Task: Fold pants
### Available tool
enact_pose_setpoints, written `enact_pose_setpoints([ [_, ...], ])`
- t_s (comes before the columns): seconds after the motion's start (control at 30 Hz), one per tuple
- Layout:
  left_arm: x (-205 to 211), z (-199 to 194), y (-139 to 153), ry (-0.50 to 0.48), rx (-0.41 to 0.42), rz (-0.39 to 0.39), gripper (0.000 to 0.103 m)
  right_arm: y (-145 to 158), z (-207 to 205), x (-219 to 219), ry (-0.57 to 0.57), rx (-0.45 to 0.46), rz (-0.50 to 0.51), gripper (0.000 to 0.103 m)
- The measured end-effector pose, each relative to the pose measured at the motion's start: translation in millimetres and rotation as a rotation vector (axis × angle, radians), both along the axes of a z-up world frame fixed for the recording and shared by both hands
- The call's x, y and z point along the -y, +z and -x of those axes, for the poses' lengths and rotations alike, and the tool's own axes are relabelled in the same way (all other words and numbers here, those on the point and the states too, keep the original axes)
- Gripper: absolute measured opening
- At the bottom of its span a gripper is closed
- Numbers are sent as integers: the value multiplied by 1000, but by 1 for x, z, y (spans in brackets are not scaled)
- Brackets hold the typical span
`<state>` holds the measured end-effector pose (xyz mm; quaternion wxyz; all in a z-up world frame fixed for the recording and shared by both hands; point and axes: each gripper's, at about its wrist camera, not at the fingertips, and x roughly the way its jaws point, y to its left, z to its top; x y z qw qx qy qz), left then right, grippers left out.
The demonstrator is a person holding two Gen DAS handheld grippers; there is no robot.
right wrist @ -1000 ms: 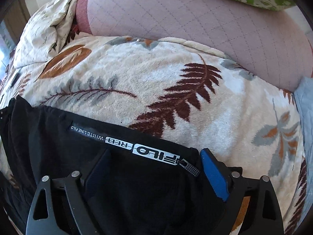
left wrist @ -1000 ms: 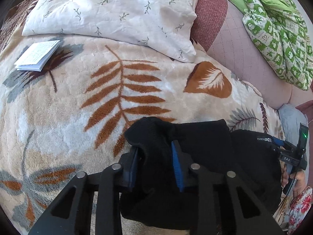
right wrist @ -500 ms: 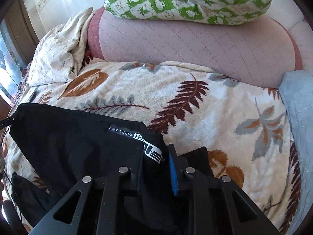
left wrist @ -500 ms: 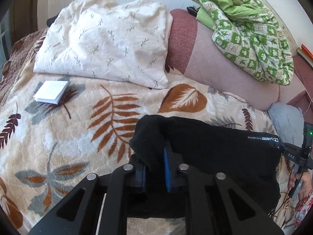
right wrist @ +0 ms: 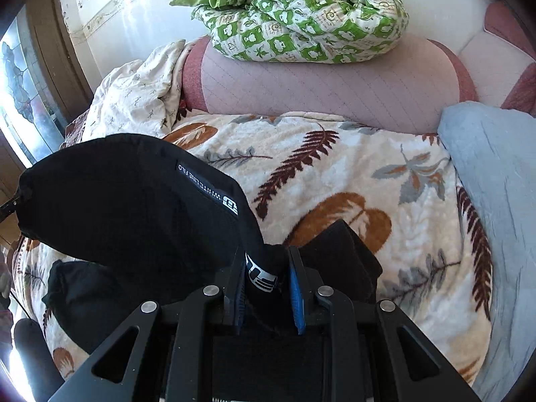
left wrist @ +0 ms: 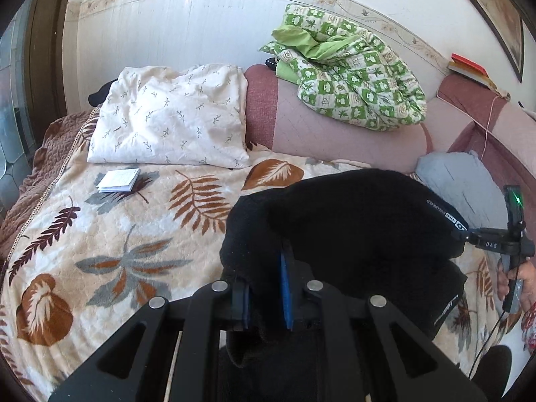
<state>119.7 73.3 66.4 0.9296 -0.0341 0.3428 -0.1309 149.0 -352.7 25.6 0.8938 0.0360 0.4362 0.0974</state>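
The black pants hang lifted above the leaf-patterned blanket, stretched between both grippers. My left gripper is shut on a bunched corner of the black fabric. At the far right of the left wrist view my right gripper pinches the opposite corner, with a hand behind it. In the right wrist view the right gripper is shut on the edge of the pants that carries a white logo strip. The lower part of the pants droops onto the blanket.
A white sprigged pillow and a small booklet lie at the head of the bed. A pink bolster carries a green checked quilt. A grey-blue cushion sits on the right.
Both grippers closed on the pants' edge, then rose and pulled back, lifting the fabric off the blanket. More of the wall and the quilt has come into view.
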Motion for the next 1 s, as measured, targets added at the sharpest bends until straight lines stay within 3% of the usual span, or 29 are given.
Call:
enact_pose_setpoints([
  [0.17,-13,44,-34,14,-42,-52,16,-21,45,8,-14,-39,-34,25],
  [0.27,-20,62,-56,38,-68,-148,27,-39,68,18,-41,-76,-55,27],
  [0.33,-26,70,-65,46,-93,-183,30,-51,81,25,-57,-104,-68,38],
  [0.4,-32,78,-71,55,-116,-219,52,-59,95,30,-65,-124,-66,52],
  [0.43,-34,82,-72,67,-116,-240,55,-61,102,31,-62,-139,-59,55],
  [0.57,-51,89,-73,135,-132,-310,57,-65,126,42,-92,-184,17,77],
  [0.6,-59,90,-73,158,-144,-313,57,-64,132,49,-112,-183,25,77],
  [0.67,-76,91,-71,213,-161,-293,57,-58,141,62,-162,-181,15,77],
  [0.8,-112,92,-62,331,-188,-160,57,-28,143,56,-205,-110,-13,77],
  [0.9,-123,97,-50,386,-168,-72,58,-4,128,7,-108,-40,-44,77],
  [1.0,-125,102,-40,412,-146,5,63,8,103,-73,37,-13,-75,77],
])
